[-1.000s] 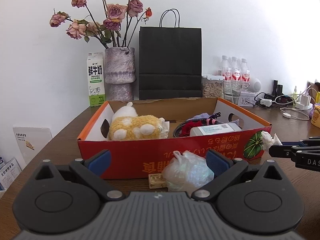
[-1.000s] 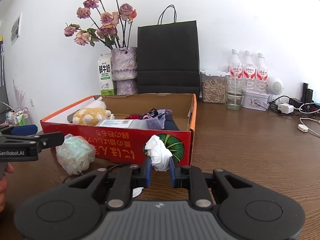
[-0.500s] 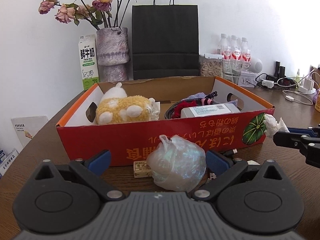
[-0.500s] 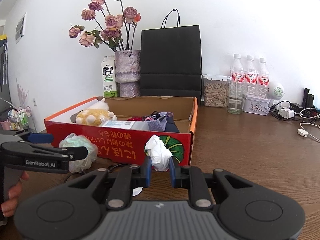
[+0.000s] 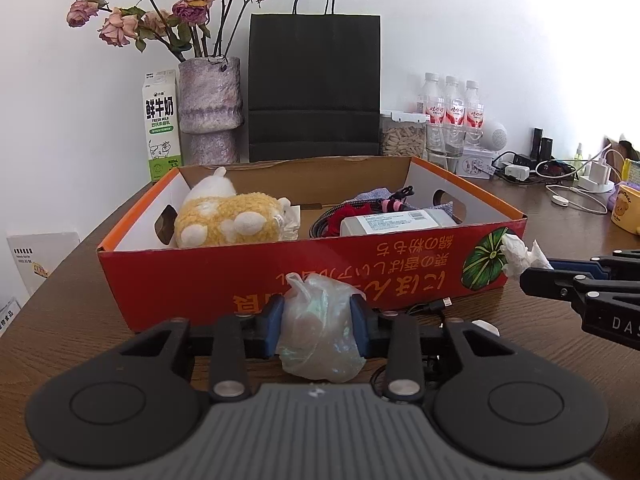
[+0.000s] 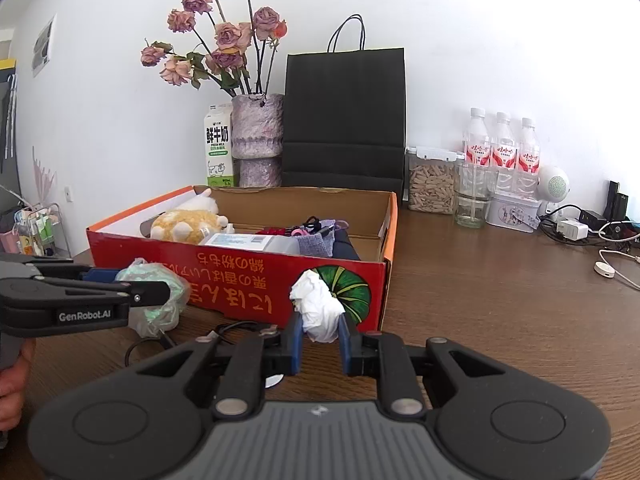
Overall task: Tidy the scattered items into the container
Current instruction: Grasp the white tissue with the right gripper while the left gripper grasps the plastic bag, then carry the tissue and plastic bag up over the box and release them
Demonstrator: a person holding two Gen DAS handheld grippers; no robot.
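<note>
The left gripper (image 5: 318, 330) has just been closing, and its blue pads now press both sides of a crumpled plastic bag (image 5: 320, 336) on the table (image 5: 80, 312), just in front of the red cardboard box (image 5: 192, 276). The right gripper (image 6: 319, 340) is nearly closed on a wad of white tissue (image 6: 318, 306), held in front of the box's near right corner.

The right wrist view alone shows part of the person's hand (image 6: 14, 384) under the left gripper, and a black cable (image 6: 228, 326) lying on the table between the two grippers.

The left wrist view looks deeper into the box: a yellow plush toy (image 5: 228, 228) lies at its left end and a grey packet with a white label (image 5: 396, 222) towards the right.

Behind the box, along the table's far edge by the white wall, stand a milk carton (image 5: 160, 124), a vase of dried roses (image 5: 210, 108), a black paper bag (image 5: 314, 88) and three water bottles (image 5: 454, 114). Chargers and cords (image 6: 580, 230) occupy the far right corner.
</note>
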